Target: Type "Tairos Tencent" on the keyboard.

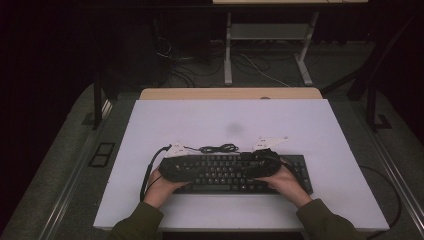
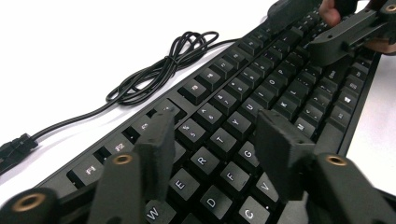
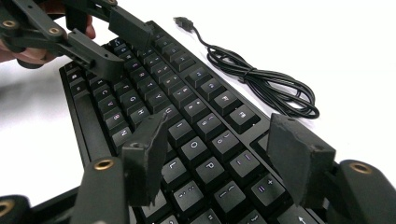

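Observation:
A black keyboard [image 1: 227, 175] lies across the near middle of the white table [image 1: 225, 117], between the person's two hands. Its bundled black cable [image 1: 218, 148] rests just behind it, the USB plug [image 3: 183, 21] loose on the table. My left gripper [image 2: 217, 121] hangs over the letter keys at the keyboard's left end, jaws open with nothing pinched. My right gripper [image 3: 222, 123] stands open above the keys at the right end, also holding nothing. The two grippers face each other along the keyboard. The right gripper [image 2: 345, 32] shows far off in the left gripper view, and the left gripper [image 3: 93, 42] far off in the right gripper view.
A wooden strip [image 1: 230, 93] runs along the table's far edge. Beyond it stand the legs of another desk [image 1: 265, 45] with loose cables on the dark floor. Bare white surface lies behind and beside the keyboard.

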The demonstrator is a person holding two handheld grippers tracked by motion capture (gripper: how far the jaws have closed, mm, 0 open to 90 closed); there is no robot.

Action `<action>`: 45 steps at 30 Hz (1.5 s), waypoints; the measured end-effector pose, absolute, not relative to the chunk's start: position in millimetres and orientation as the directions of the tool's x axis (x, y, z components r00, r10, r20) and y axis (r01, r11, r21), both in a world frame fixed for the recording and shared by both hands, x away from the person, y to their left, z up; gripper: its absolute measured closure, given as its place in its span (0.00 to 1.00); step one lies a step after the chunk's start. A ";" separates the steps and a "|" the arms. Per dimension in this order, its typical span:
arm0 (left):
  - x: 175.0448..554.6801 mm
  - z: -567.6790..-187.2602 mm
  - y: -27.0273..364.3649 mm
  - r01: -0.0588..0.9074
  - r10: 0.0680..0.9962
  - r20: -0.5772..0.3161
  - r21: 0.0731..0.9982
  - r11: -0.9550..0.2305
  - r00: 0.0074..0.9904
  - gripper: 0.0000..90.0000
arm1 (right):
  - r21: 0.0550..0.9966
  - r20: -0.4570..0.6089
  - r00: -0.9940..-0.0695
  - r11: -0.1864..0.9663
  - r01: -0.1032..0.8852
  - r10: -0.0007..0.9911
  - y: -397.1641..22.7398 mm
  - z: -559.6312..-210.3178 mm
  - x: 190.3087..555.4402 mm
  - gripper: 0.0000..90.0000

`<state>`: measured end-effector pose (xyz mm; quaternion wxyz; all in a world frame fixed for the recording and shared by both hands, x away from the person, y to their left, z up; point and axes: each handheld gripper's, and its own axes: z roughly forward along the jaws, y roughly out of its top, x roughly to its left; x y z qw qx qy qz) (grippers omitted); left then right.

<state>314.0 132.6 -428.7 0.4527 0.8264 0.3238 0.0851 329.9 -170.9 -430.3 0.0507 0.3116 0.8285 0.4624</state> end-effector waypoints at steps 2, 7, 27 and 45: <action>313.4 -429.3 133.4 0.454 0.612 -0.151 0.807 -0.377 0.776 0.47 | 0.796 0.209 -0.797 0.375 0.475 0.567 -170.0 -430.4 330.0 0.44; 311.4 -429.3 135.7 0.456 0.617 -0.157 0.812 -0.364 0.771 0.41 | 0.795 0.207 -0.798 0.377 0.475 0.566 -167.2 -430.7 330.1 0.53; 301.5 -432.3 146.8 0.466 0.635 -0.165 0.817 -0.340 0.754 0.27 | 0.756 0.196 -0.837 0.464 0.461 0.511 -151.4 -431.4 334.9 0.99; 300.5 -433.4 150.3 0.476 0.655 -0.164 0.814 -0.333 0.738 0.17 | 0.742 0.189 -0.840 0.487 0.461 0.508 -146.9 -434.2 337.0 0.99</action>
